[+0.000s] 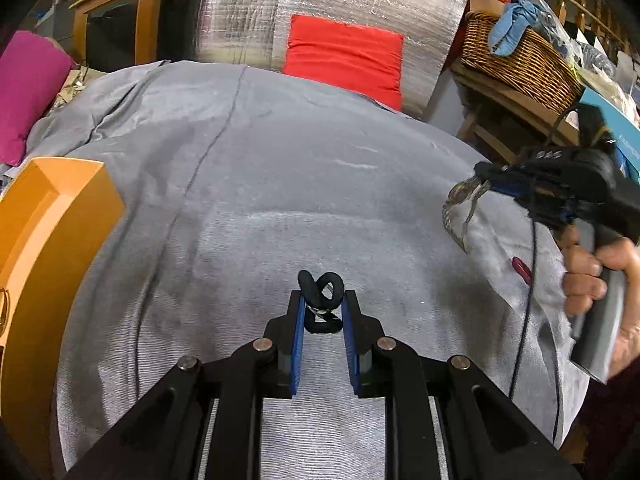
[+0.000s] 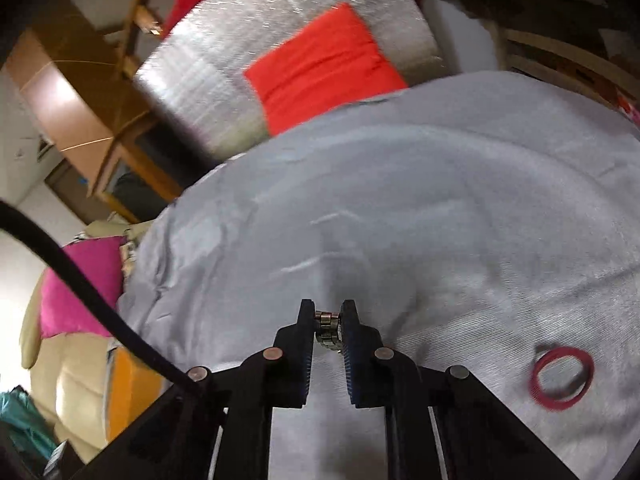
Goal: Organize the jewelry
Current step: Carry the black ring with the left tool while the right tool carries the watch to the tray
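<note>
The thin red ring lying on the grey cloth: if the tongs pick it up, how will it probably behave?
The thin red ring looks narrow and flat, so it is probably light and hard to pinch from the grey cloth. Its outline seems slightly uneven, perhaps from blur, so it may be flexible. On edge, it might roll.

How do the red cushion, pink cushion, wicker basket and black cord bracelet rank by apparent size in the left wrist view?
1. Red cushion
2. Wicker basket, looks about equal to the pink cushion, which is cut off by the frame; unranked.
3. Black cord bracelet, smallest despite being nearest.
</note>
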Demonstrator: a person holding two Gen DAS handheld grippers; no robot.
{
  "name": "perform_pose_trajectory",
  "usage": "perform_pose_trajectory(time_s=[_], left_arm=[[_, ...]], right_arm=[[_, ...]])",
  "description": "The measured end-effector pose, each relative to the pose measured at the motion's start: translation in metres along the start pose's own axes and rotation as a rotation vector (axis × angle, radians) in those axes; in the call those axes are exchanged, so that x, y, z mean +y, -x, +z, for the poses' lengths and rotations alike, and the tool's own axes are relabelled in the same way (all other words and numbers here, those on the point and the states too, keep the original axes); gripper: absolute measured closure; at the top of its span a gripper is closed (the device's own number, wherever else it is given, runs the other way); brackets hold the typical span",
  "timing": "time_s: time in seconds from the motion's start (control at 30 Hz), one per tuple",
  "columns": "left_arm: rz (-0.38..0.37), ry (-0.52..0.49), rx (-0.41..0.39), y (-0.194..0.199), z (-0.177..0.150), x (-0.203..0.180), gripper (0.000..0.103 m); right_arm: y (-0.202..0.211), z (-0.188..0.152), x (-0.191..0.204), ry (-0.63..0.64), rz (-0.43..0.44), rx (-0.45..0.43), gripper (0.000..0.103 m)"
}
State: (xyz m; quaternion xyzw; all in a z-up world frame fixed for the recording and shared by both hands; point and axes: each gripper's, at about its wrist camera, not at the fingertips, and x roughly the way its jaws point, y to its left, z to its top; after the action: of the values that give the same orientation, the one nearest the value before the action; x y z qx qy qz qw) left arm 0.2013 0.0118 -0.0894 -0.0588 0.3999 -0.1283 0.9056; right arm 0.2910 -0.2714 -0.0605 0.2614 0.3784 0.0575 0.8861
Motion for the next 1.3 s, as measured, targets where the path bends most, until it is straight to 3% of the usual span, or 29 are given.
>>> perform_pose_trajectory(time_s=[0.33,0.77,0.97,1.1,1.3], left_arm=[[0.051,0.002,-0.064,0.013,0.005,0.012,0.084],[0.111,0.043,-0.212,0.059,0.023,0.044,0.084],[0.230,0.091,-0.319,0.092,0.038,0.086,0.084],[0.333,0.159,-0.374,0.116,0.048,0.134,0.084],[0.384,0.271,-0.345,0.127,0.050,0.209,0.084]], right_arm=[[0.026,-0.015,0.058,0.063,0.170,-0.002,0.089],[0.036,-0.045,0.137,0.186,0.284,0.042,0.089],[0.036,-0.041,0.193,0.234,0.311,0.064,0.089],[0.032,-0.039,0.235,0.260,0.340,0.078,0.089],[0.011,-0.051,0.308,0.310,0.398,0.124,0.089]])
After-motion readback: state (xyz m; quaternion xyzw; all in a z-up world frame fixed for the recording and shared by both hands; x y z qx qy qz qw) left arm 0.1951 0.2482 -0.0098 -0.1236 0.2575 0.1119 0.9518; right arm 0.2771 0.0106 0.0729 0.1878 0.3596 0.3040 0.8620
